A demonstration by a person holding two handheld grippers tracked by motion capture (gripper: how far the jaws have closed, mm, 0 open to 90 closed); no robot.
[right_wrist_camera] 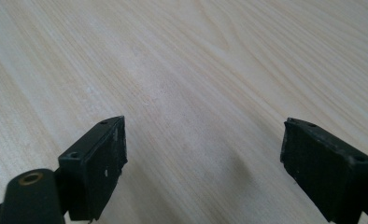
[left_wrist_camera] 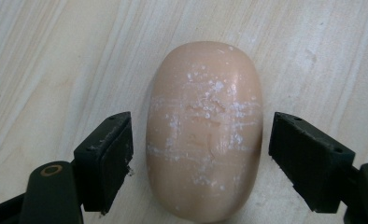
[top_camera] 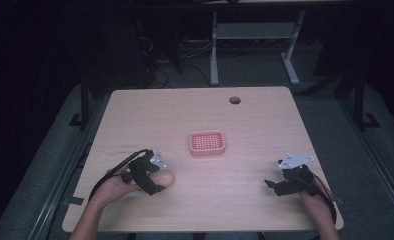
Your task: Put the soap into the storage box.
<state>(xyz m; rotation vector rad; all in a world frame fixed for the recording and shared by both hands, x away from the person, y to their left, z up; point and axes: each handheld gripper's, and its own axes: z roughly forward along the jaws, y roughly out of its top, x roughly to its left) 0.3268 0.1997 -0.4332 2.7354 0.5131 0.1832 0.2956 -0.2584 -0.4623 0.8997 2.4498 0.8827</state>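
A peach-coloured oval bar of soap [left_wrist_camera: 203,130], flecked with white, lies on the wooden table [top_camera: 195,115]. My left gripper [left_wrist_camera: 198,158] is open and straddles it, one jaw on each side with a small gap to the soap. From above, the soap [top_camera: 166,178] pokes out to the right of the left gripper [top_camera: 152,182] near the table's front left. A pink slotted soap dish [top_camera: 207,143] sits at the table's centre. My right gripper [top_camera: 275,186] rests open at the front right, and in its own view the right gripper [right_wrist_camera: 203,163] has only bare wood between its jaws.
A round cable hole [top_camera: 234,100] is near the table's back edge. Dark floor, cables and a white desk frame [top_camera: 255,45] lie beyond the table. Bare tabletop lies between the dish and both grippers.
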